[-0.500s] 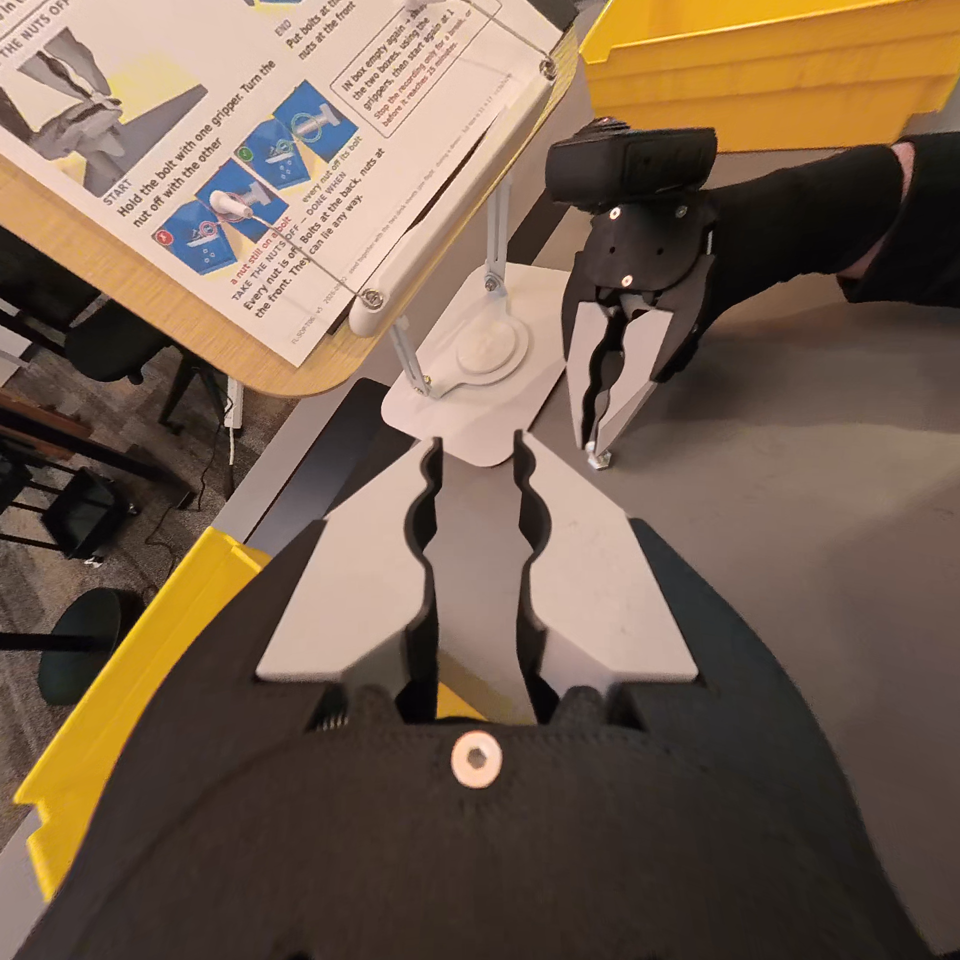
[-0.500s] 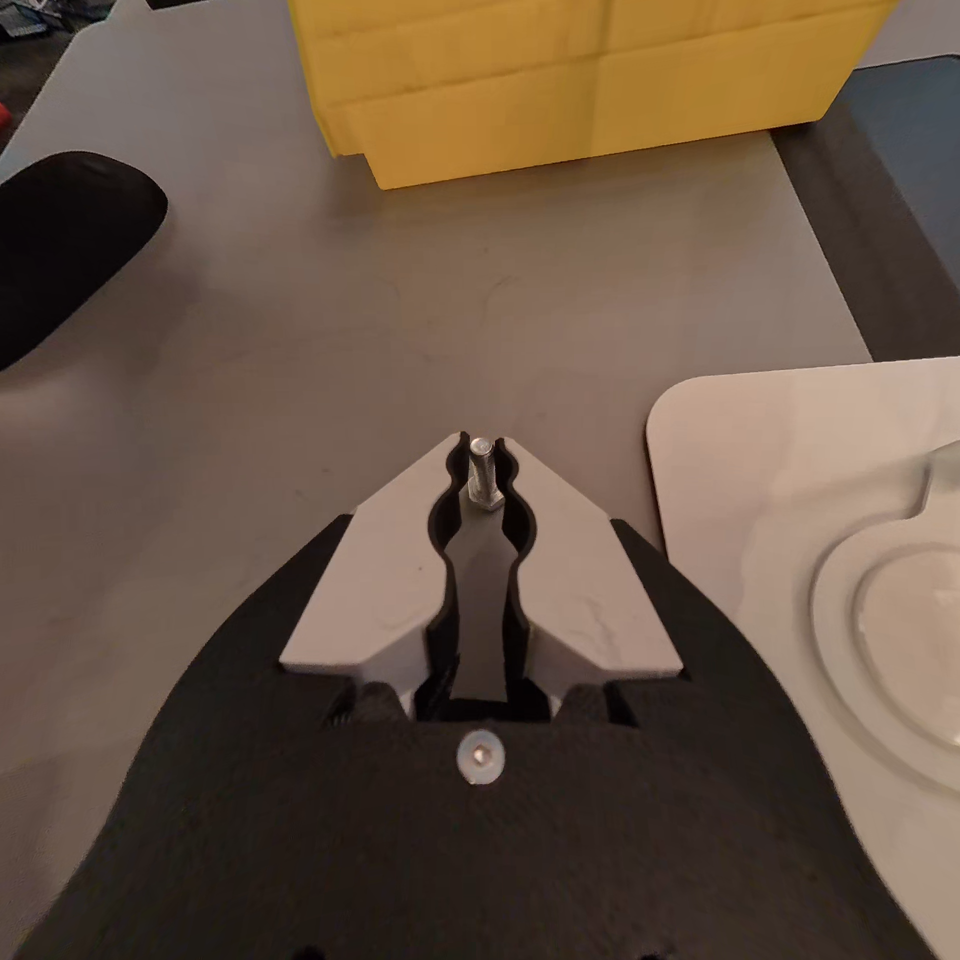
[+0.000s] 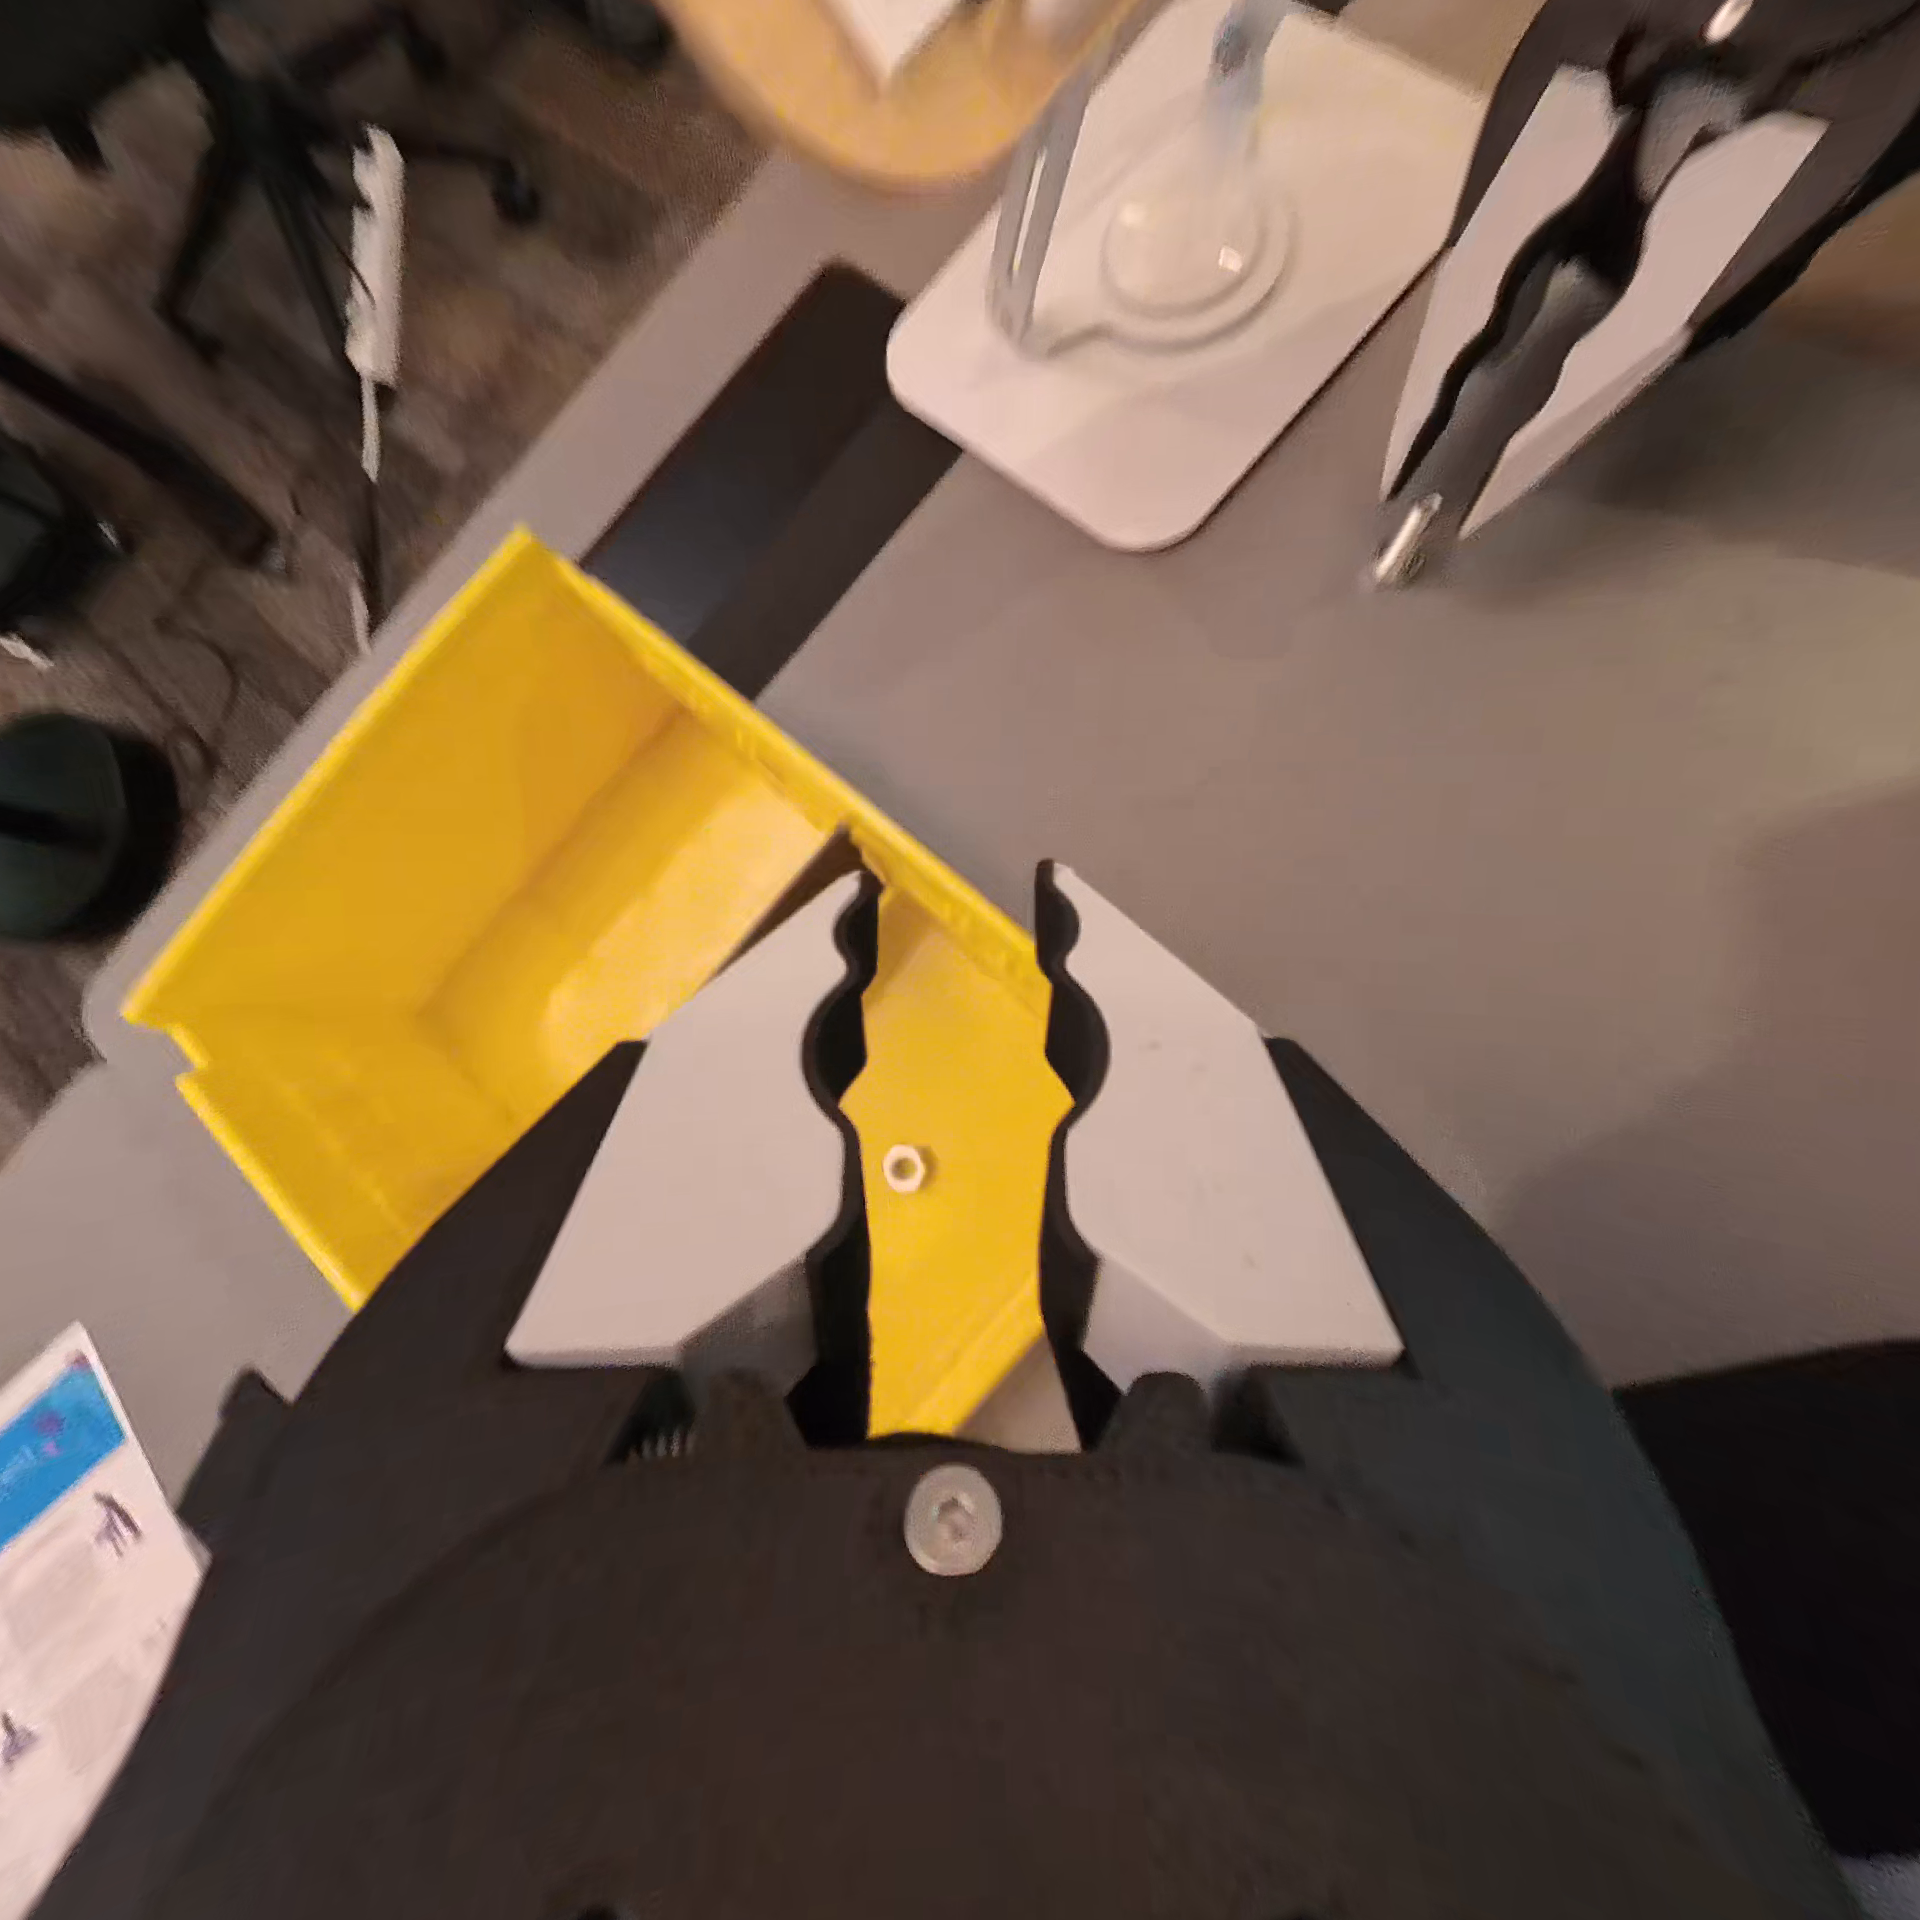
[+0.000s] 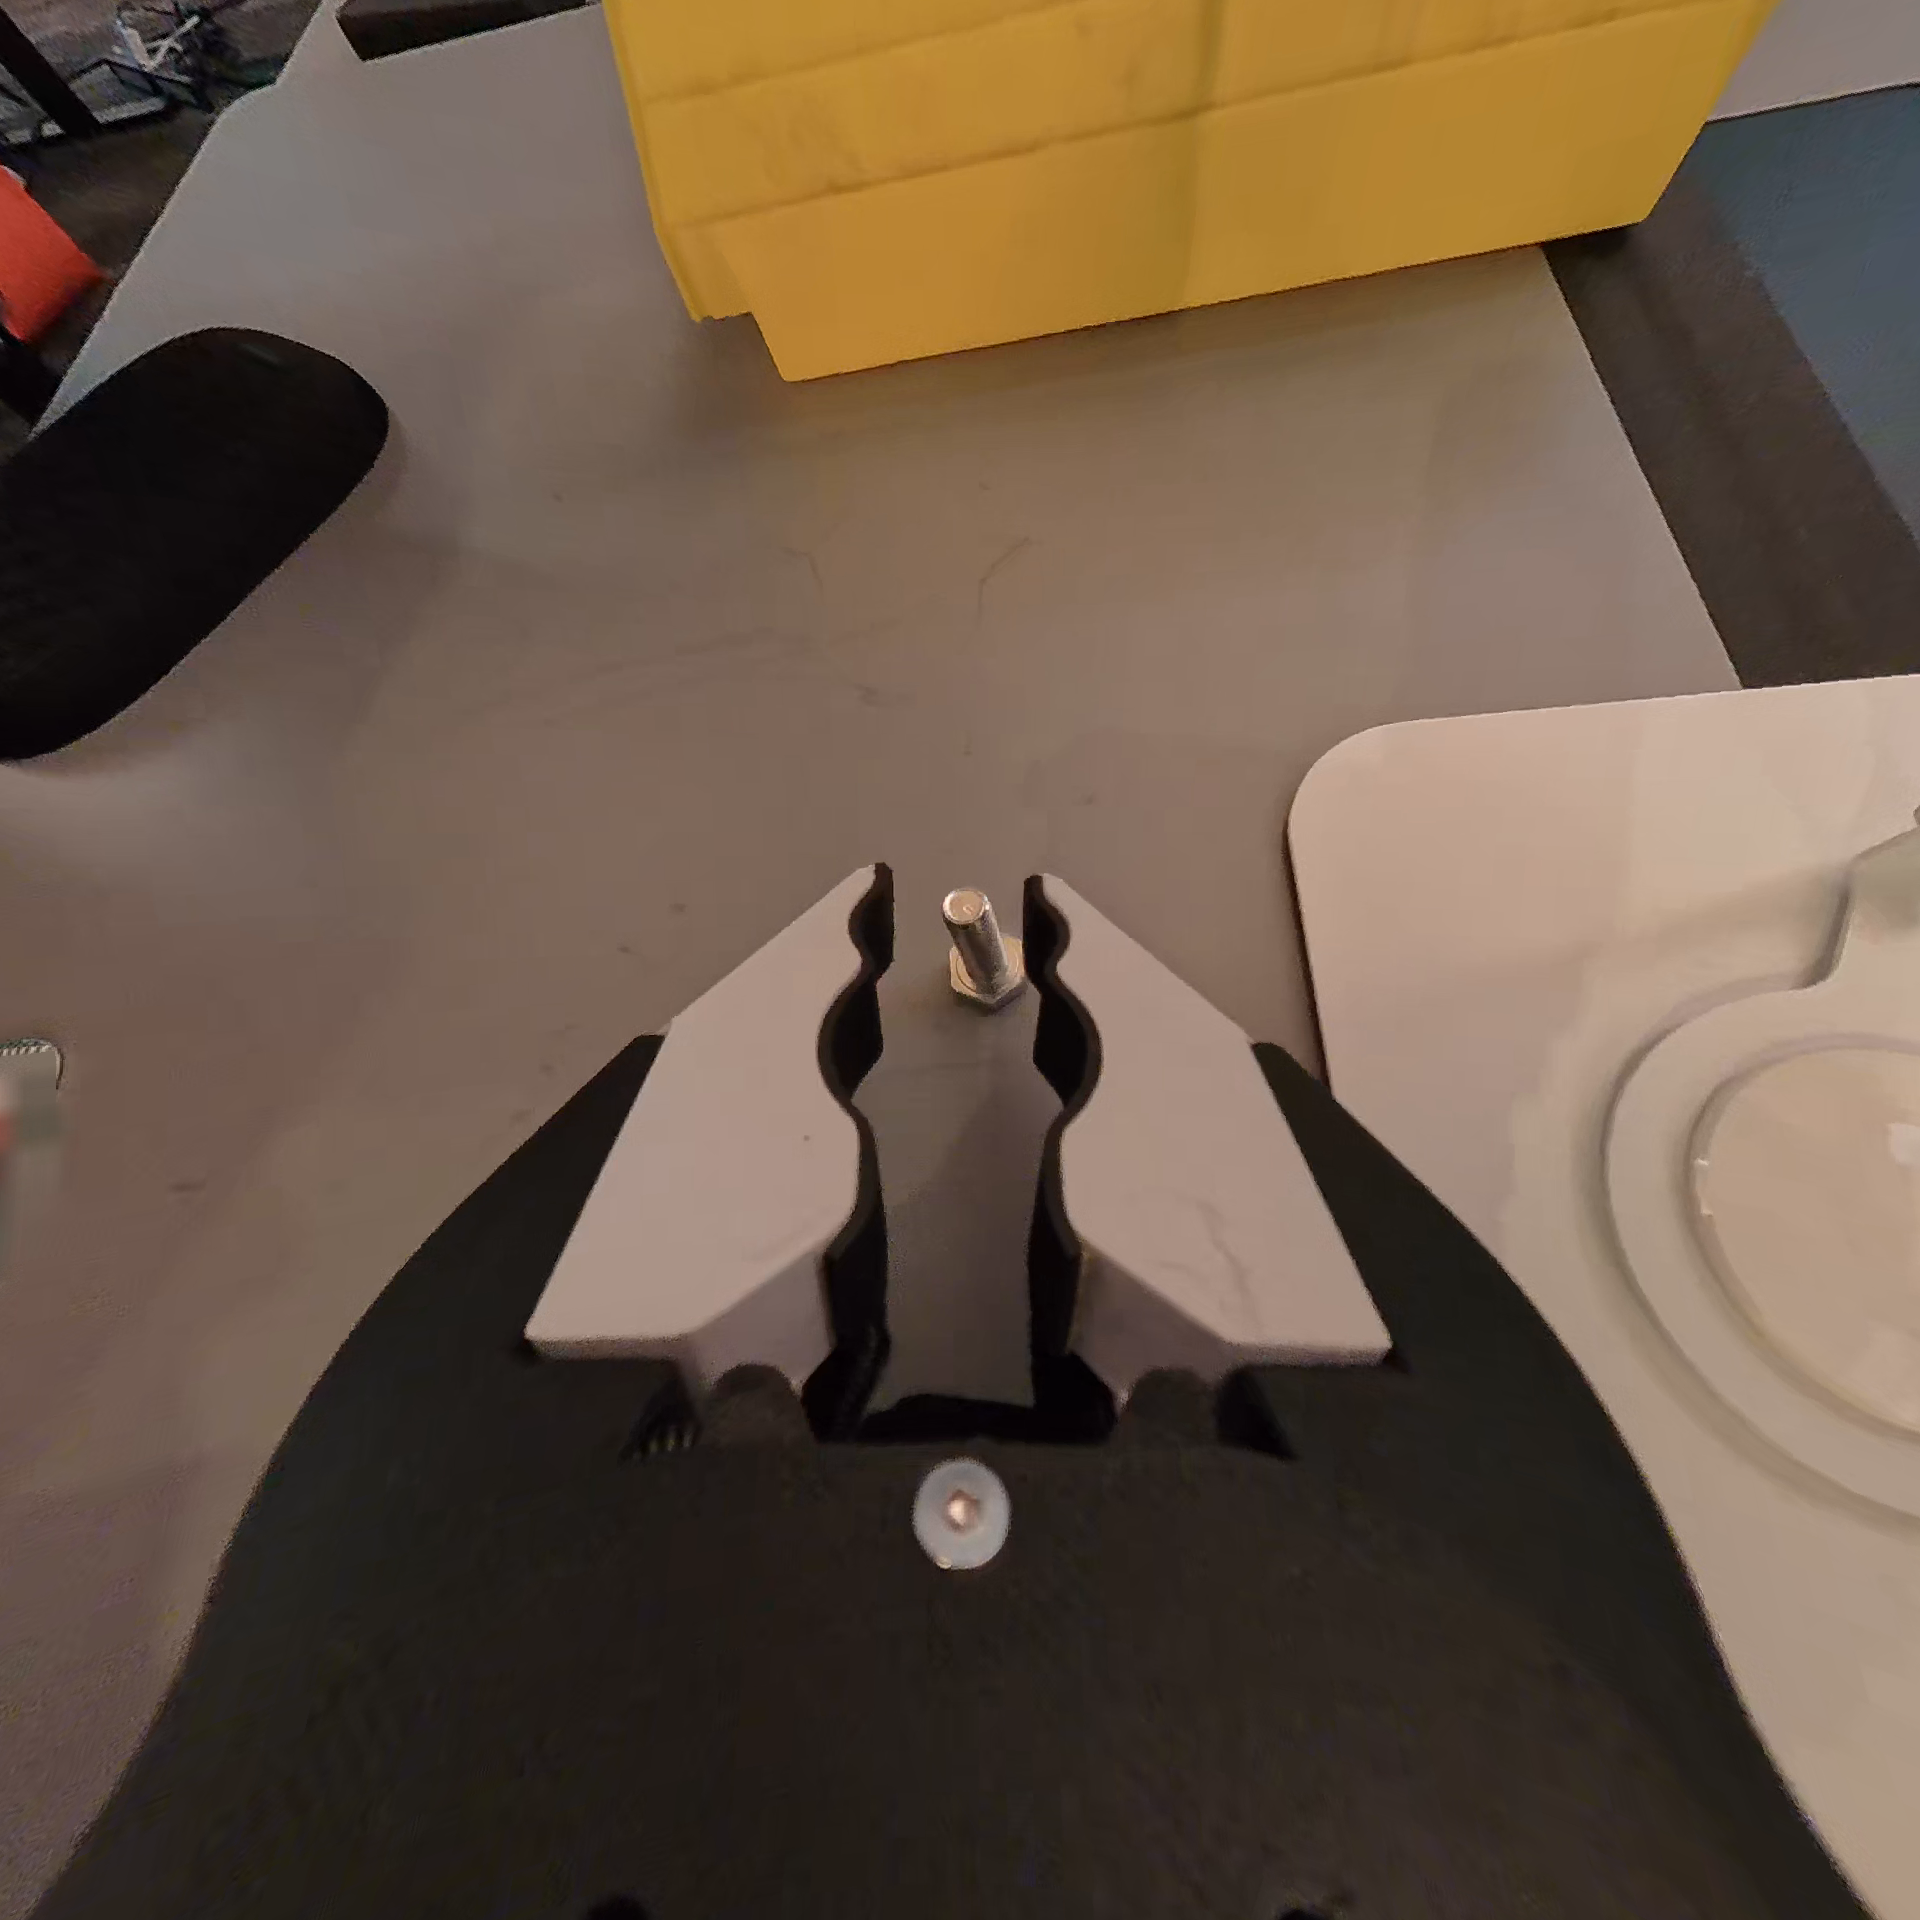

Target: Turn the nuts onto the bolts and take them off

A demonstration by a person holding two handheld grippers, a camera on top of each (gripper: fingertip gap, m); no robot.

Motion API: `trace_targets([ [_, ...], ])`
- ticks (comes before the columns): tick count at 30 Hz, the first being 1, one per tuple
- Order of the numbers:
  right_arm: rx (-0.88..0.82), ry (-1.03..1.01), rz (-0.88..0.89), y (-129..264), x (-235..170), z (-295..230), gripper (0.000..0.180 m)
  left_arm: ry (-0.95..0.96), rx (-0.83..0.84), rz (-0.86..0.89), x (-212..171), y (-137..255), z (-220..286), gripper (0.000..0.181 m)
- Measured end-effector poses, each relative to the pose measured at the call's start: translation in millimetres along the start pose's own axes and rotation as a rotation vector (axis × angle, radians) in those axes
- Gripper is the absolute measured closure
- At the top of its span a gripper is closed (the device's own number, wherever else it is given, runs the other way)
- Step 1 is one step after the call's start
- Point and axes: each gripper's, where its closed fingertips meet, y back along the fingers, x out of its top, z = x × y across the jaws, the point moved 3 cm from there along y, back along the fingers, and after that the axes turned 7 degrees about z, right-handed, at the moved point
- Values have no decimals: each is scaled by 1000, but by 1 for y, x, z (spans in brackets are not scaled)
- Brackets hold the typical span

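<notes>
Currently left tongs (image 3: 951, 883) are parted fairly wide and empty, hanging over a small yellow bin (image 3: 447, 914) at the counter (image 3: 1351, 831) edge. One loose nut (image 3: 909, 1166) lies flat on the bin floor, seen in the gap between the two fingers, touching neither. Right tongs (image 4: 956, 878) are also parted, a moderate gap, gripping nothing; a bolt (image 4: 975, 956) stands upright on its hex head on the grey counter between the fingertips, shaft up, clear of both pads, slightly closer to the right one. In the left wrist view the right tongs (image 3: 1423, 520) show farther off at upper right with the bolt (image 3: 1403, 540) at their tips, blurred. Just beside the bolt sits a white stand base (image 4: 1558, 935) with a round clear disc; a larger yellow bin (image 4: 1143, 187) sits beyond it at the counter's far side. A black sleeve (image 4: 156, 520) rests at the left, and printed paper (image 3: 62, 1538) lies at the left view's lower corner.
</notes>
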Motion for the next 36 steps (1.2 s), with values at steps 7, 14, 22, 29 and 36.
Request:
trace_targets([
  [7, -18, 9, 21, 8, 6, 1, 156, 180, -32, -207, -71, -19, -27, 153],
  [14, -25, 17, 39, 12, 10, 2, 156, 269, -40, -466, -140, -50, -30, 147],
  [22, -22, 22, 40, 12, 12, 1, 156, 307, -37, -541, -161, -64, -27, 147],
  [29, -25, 28, 45, 14, 14, 0, 156, 321, -29, -554, -165, -70, -28, 152],
  [36, -28, 32, 45, 14, 15, 0, 156, 306, -22, -559, -166, -69, -29, 165],
])
